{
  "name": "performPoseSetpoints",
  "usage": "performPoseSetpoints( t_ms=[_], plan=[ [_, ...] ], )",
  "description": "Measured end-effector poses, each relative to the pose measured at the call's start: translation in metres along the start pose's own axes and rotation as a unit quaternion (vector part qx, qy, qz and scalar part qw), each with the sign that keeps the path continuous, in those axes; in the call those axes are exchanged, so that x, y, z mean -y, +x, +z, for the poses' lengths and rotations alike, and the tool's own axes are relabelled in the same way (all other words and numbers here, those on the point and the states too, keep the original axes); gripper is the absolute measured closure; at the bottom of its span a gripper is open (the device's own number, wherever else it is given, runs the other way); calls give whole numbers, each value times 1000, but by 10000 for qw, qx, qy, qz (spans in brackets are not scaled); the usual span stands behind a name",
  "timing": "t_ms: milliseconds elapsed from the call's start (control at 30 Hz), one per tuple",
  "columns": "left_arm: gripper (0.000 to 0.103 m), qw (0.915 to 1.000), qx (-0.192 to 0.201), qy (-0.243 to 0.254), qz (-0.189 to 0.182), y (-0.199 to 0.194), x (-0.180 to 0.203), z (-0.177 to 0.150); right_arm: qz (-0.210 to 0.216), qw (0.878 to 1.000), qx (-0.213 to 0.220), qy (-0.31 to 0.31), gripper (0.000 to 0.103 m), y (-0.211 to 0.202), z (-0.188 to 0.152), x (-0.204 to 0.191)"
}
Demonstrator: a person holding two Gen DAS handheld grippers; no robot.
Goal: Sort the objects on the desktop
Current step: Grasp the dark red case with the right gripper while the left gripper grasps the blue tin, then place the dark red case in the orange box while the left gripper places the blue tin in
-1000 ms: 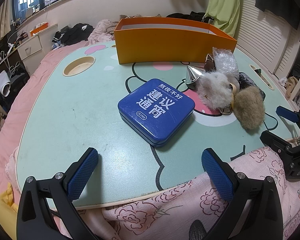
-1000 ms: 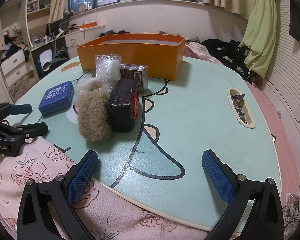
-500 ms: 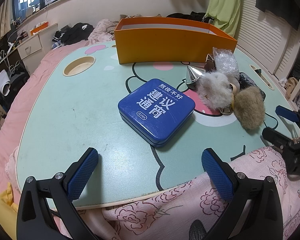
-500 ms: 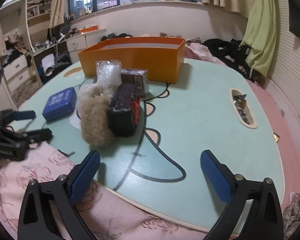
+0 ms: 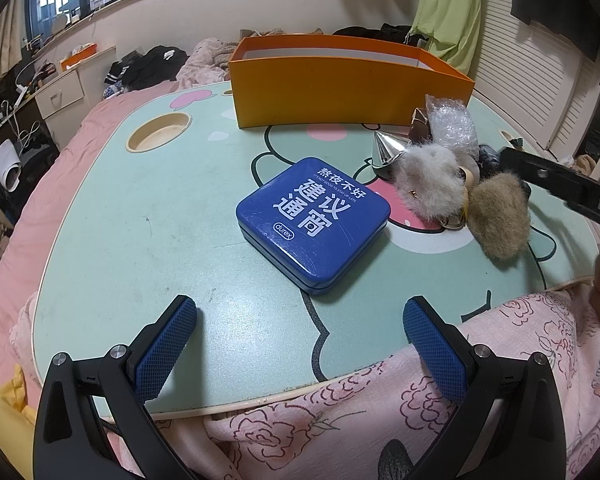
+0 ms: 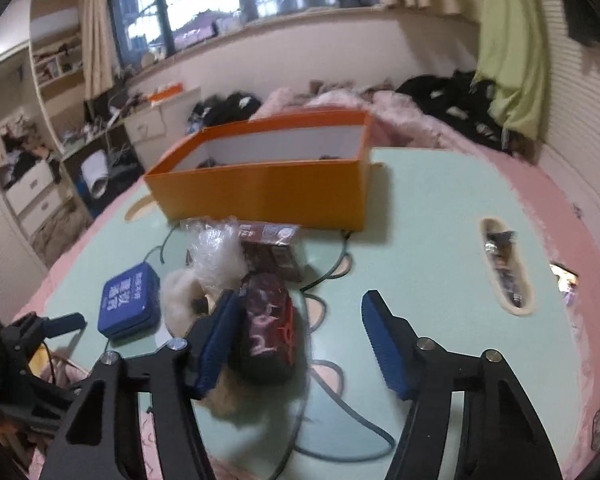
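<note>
A blue tin (image 5: 313,225) lies on the mint table (image 5: 140,216), just ahead of my open, empty left gripper (image 5: 300,344). Right of it sits a pile: silver cone (image 5: 388,148), grey fur ball (image 5: 428,188), brown fur ball (image 5: 498,220), bubble wrap (image 5: 452,124). An orange box (image 5: 340,92) stands open at the back. My right gripper (image 6: 300,344) is open and hovers over the pile, its left finger beside a black pouch (image 6: 266,340). The blue tin (image 6: 130,304), the brown packet (image 6: 272,248) and the orange box (image 6: 268,188) also show in the blurred right wrist view.
A round cup recess (image 5: 160,136) lies at the table's left and a slot holding small items (image 6: 504,268) at its right. A pink floral blanket (image 5: 380,420) covers the near edge. Drawers and clutter stand at far left.
My right gripper has risen and moved forward over the pile, and its jaws have narrowed. The left gripper has stayed still.
</note>
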State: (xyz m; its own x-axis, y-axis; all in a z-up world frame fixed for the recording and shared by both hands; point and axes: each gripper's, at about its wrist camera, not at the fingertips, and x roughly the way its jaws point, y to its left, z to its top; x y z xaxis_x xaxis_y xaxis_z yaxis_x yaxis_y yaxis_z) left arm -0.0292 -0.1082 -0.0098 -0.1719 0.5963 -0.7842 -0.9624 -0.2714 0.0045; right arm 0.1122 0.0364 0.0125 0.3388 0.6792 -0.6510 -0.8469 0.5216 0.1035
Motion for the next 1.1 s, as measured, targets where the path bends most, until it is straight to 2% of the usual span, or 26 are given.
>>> performPoseSetpoints(
  t_ms=[67,133,400,467,567,700,800,900,967,1100],
  plan=[
    [0,10000,7,-9,-8,0,0,-1,-216,9993,-319,1,56,13,1,-1],
    [0,10000,9,-2,-2,-1,0,-1,-222,9983,-524,101,62,24,-3,4],
    [0,10000,27,3,1,-2,-2,-2,172,9985,-109,505,63,10,-13,27],
    [0,10000,32,0,7,-2,-1,-2,153,9978,186,620,63,-5,-17,36],
    [0,9999,77,-86,-49,-5,-2,-1,24,9967,412,698,63,-17,-23,43],
    [0,9992,297,-227,-133,-14,-4,12,-6,9958,485,780,63,-24,-27,46],
    [0,9987,357,-340,-104,-12,-4,33,13,9963,440,733,63,-23,-27,45],
    [0,9994,313,-111,118,2,3,51,15,9966,437,695,63,-23,-28,44],
    [0,9991,140,284,278,16,12,57,31,9967,426,687,63,-23,-28,44],
    [0,9962,-193,849,-59,27,22,53,49,9968,400,693,63,-24,-30,43]
  ],
)
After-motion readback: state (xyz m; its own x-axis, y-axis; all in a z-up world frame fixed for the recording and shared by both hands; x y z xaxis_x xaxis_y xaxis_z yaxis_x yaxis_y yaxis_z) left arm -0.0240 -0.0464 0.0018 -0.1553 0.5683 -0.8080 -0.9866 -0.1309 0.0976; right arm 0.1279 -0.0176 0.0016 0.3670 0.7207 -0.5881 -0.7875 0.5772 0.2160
